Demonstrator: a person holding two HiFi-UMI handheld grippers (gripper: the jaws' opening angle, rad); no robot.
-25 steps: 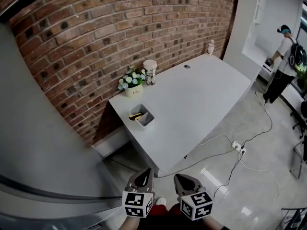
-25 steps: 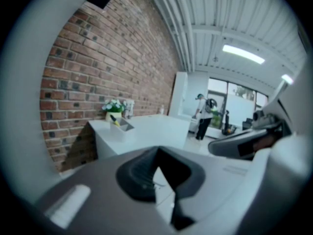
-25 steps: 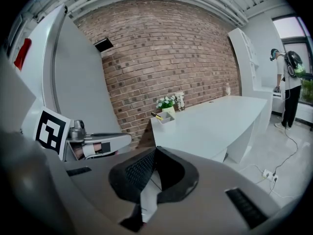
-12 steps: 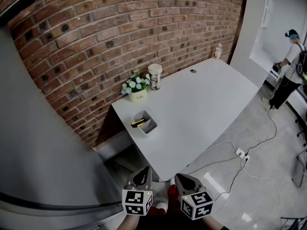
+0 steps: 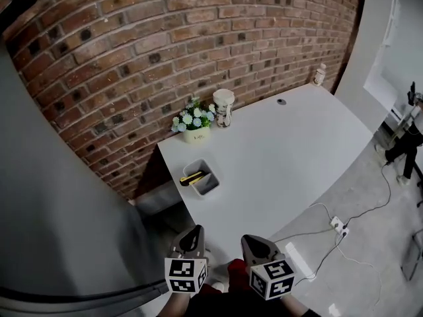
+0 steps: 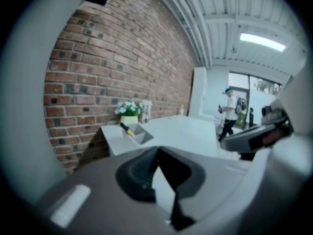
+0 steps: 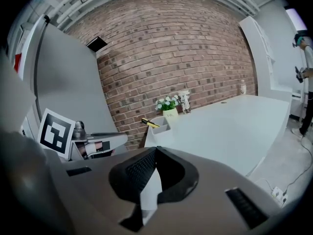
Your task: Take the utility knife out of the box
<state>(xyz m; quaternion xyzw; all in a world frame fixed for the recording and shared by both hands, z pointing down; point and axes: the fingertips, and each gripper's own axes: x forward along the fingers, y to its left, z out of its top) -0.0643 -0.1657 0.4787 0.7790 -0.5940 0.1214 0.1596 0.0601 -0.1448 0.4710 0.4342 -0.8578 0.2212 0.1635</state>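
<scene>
A small grey box (image 5: 204, 179) stands near the left corner of the white table (image 5: 284, 157). A yellow and black utility knife (image 5: 191, 177) leans inside it, its end poking over the rim. Both grippers hang low in the head view, short of the table's near edge and well apart from the box. My left gripper (image 5: 191, 234) is shut and empty, as is my right gripper (image 5: 253, 242). The left gripper view shows the left gripper's (image 6: 157, 148) jaws meeting, with the knife (image 6: 127, 129) and box (image 6: 140, 137) far ahead. In the right gripper view the right gripper (image 7: 155, 150) points toward the box (image 7: 162, 126) and knife (image 7: 150, 123).
A pot of white flowers (image 5: 195, 127) and a patterned cup (image 5: 223, 106) stand behind the box against the brick wall (image 5: 165, 38). A small bottle (image 5: 320, 74) sits at the far end. A grey panel (image 5: 59, 203) rises at left. A power strip (image 5: 338, 225) with cables lies on the floor.
Both grippers and the head have come closer to the table, so the box and knife appear nearer and more central. The jaws have stayed shut.
</scene>
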